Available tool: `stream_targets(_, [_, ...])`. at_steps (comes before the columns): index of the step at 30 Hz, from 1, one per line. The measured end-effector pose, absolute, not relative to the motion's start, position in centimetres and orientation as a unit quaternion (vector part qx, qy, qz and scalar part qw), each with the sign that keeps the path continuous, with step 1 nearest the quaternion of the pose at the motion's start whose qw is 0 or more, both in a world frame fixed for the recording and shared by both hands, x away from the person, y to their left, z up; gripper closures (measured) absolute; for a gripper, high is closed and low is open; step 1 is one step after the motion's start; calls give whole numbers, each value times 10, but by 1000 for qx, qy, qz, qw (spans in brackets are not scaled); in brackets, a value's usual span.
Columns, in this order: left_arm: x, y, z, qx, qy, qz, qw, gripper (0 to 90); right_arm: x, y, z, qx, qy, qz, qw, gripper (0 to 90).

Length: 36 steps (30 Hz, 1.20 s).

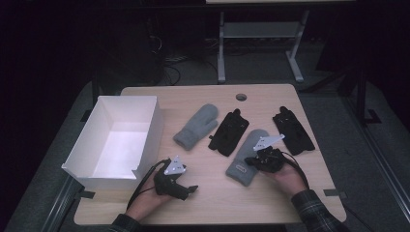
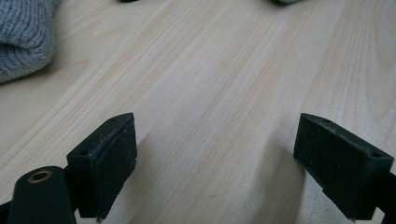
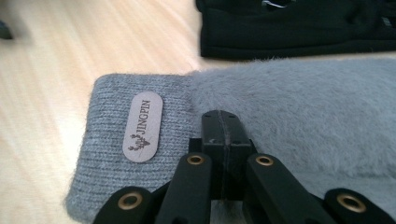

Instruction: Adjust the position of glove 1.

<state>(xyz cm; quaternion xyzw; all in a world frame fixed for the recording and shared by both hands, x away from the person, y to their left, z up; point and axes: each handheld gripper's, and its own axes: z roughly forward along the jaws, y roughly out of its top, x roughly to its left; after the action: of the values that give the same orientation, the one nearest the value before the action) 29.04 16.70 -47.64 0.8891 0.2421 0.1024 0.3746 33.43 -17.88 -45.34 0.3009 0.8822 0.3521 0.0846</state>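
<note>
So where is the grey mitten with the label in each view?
High view: the labelled grey mitten lies right of centre, under the right gripper.
Left gripper view: a grey sliver at the top edge is perhaps it; too little to tell.
Right gripper view: it spreads across centre and right, label at left.
Shared landmark: the black glove beside it.

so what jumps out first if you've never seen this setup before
Four gloves lie in a row mid-table: a grey mitten, a black glove, a second grey mitten and another black glove. A white open box stands at the table's left edge. The right tool, jaws together, sits over the second mitten near its JINGPIN label; the left tool hovers open over bare wood.
</note>
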Motion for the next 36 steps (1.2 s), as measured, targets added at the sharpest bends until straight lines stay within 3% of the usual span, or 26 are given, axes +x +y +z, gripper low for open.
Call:
stream_targets(27, [290, 166, -477, 887, 246, 102, 378, 126, 298, -121, -448, 238, 892, 382, 40, 900])
stream_targets(36, [291, 167, -476, 889, 243, 103, 376, 126, 339, -166, -431, 292, 864, 394, 117, 900])
